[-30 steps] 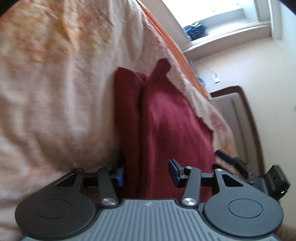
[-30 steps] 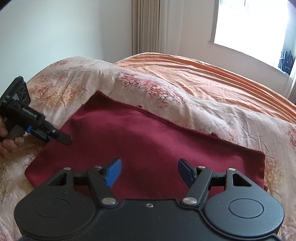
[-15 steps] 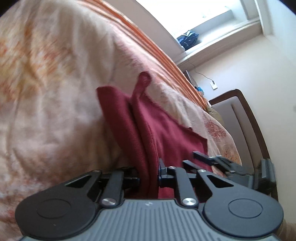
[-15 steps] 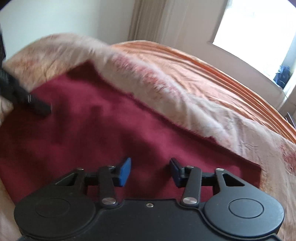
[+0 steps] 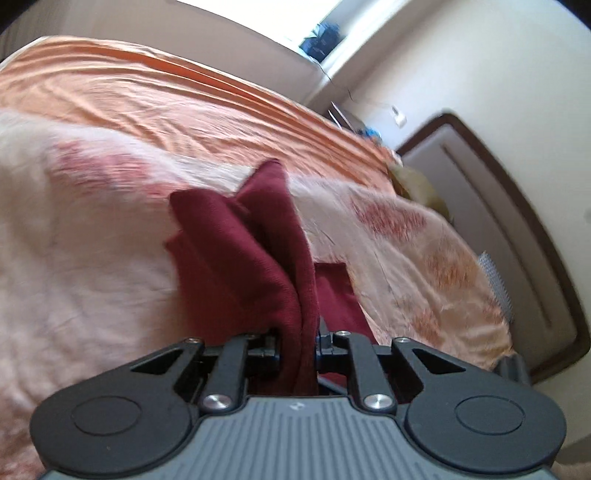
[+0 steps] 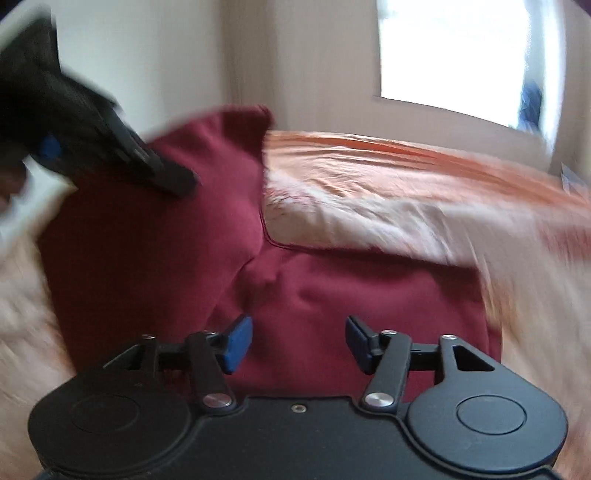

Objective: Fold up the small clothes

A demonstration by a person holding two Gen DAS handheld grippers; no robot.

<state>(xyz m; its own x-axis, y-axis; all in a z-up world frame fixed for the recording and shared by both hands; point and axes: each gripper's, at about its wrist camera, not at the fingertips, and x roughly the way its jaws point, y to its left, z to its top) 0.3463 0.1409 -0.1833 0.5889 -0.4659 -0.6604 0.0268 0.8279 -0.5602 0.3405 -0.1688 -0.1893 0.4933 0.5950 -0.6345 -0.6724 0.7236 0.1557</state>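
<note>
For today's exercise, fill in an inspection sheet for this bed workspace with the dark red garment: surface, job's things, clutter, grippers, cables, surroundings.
Surface: bed with a floral cream cover and an orange sheet beyond it.
Job's things: one dark red garment; one end lifted, the rest lying on the cover.
Clutter: nothing seen on the bed.
Grippers: left gripper shut on a bunched fold of the garment; right gripper open over the flat part, jaws just opening, nothing pinched.
Cables: a thin cord on the wall near the window.
Surroundings: headboard, bright window, dark blue item on the sill.
</note>
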